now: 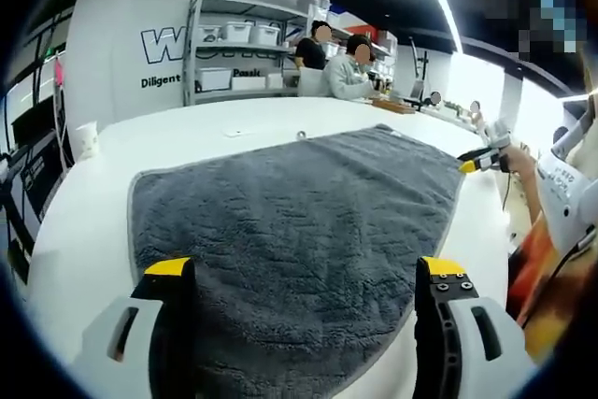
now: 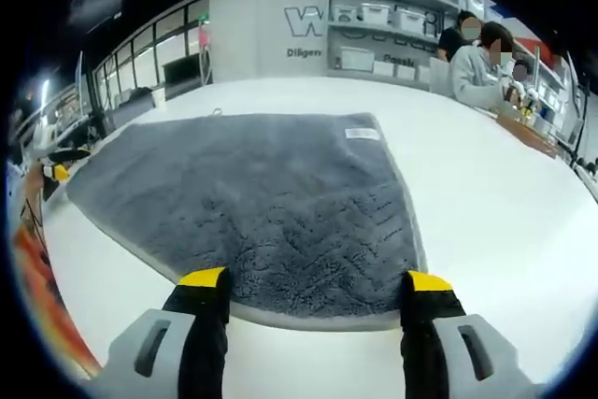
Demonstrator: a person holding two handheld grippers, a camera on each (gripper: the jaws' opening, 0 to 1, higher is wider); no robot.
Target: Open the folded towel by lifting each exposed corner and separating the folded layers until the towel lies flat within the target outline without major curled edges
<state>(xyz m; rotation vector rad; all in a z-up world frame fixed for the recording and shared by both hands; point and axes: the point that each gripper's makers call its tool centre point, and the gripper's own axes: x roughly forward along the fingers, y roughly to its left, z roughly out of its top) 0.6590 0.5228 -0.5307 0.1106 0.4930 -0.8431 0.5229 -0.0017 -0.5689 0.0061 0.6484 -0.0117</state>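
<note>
Although the grey towel (image 1: 290, 231) lies spread on the white table (image 1: 234, 133) and looks almost flat, I judge that the work is close to its end and that small mistakes are now the main danger. The left gripper (image 1: 304, 282) hangs just above the near part of the cloth with its jaws wide apart and nothing between them. The right gripper (image 2: 316, 289) stands at another edge of the towel, also wide open and empty, with its yellow tips just before the pale hem. In the right gripper view a small white label (image 2: 363, 134) shows near the far corner. No target outline can be seen on the table, so I cannot tell if the towel is inside it. If a jaw closes on the thick pile and pulls, the cloth may slide on the smooth top or fold back. A hem could also curl when a corner is released too quickly.
</note>
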